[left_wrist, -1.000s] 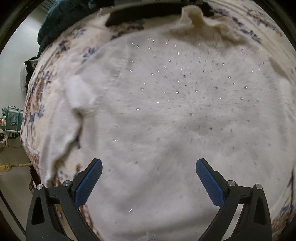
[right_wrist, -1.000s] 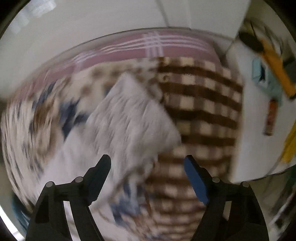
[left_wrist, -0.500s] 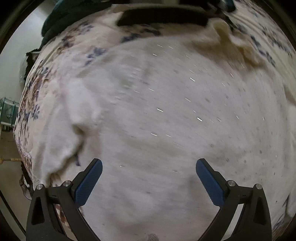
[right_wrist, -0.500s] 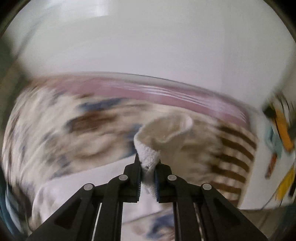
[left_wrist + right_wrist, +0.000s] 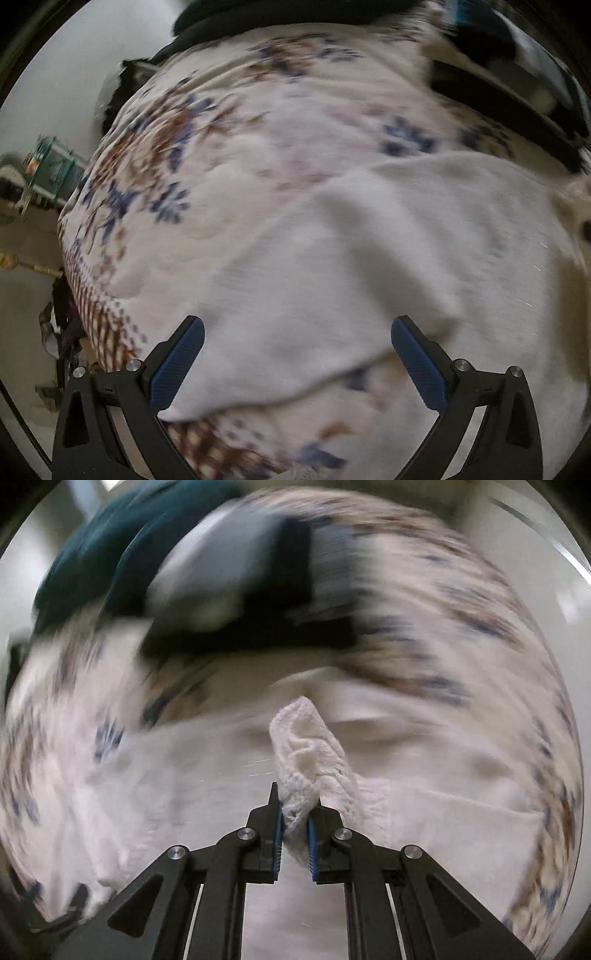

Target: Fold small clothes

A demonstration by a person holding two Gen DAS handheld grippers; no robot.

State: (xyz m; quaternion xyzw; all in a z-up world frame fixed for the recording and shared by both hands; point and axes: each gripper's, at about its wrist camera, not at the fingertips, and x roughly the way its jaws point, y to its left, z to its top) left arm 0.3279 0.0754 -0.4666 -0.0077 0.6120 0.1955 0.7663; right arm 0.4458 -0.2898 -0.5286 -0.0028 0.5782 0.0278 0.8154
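We see a bed covered by a cream quilt printed with blue and brown flowers point(image 5: 192, 155). A white knitted garment point(image 5: 369, 266) lies spread flat on it, one edge reaching the quilt's checked border. At the far side a dark teal cloth point(image 5: 92, 557) lies bunched on the quilt, blurred.

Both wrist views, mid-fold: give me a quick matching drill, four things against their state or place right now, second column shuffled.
Things:
1. left tool
2. right tool
3. white garment
4. dark teal cloth

States or places:
A. spread on the floral bedcover
B. shut on a bunched knit edge
C. open, nothing gripped
D. piled at the far edge of the bed

Pairs: 1-C, 2-B, 3-A, 4-D
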